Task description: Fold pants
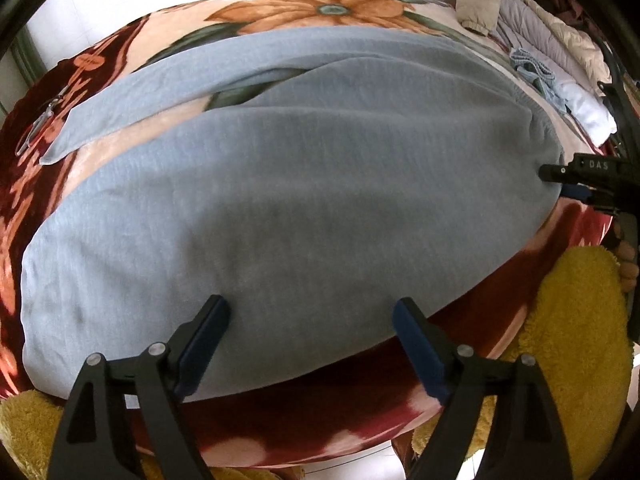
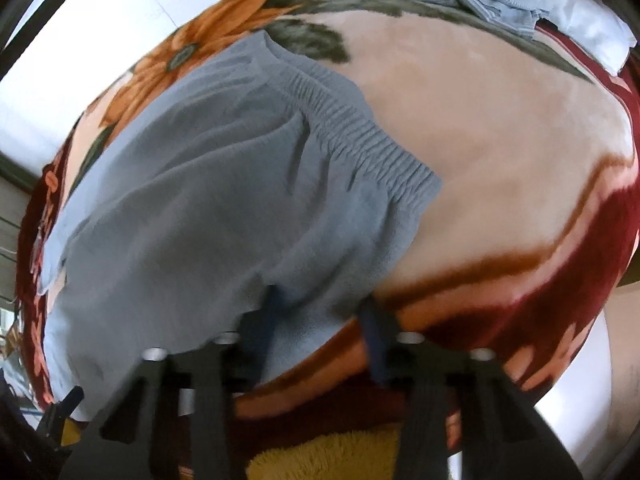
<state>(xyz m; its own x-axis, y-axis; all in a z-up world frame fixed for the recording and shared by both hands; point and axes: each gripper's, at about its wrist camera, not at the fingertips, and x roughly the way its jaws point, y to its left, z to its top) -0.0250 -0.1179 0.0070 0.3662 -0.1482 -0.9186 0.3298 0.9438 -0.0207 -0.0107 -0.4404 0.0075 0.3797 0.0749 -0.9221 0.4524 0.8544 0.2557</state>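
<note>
the grey pants are spread flat on the floral blanket. the left claw is held wide open over their near edge. the right claw is open, straddling the waistband corner.

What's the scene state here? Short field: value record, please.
surface: floral blanket, pink, orange and dark red
garment: grey pants spread flat, two legs apart at the far end
waistband: elastic waistband, gathered, on the right side
left gripper: left gripper open, fingers over the near edge of the pants
right gripper: right gripper open, at the near waist corner; blurred
clutter: pile of clothes at the far right of the blanket
fold progress: none visible yet
</note>
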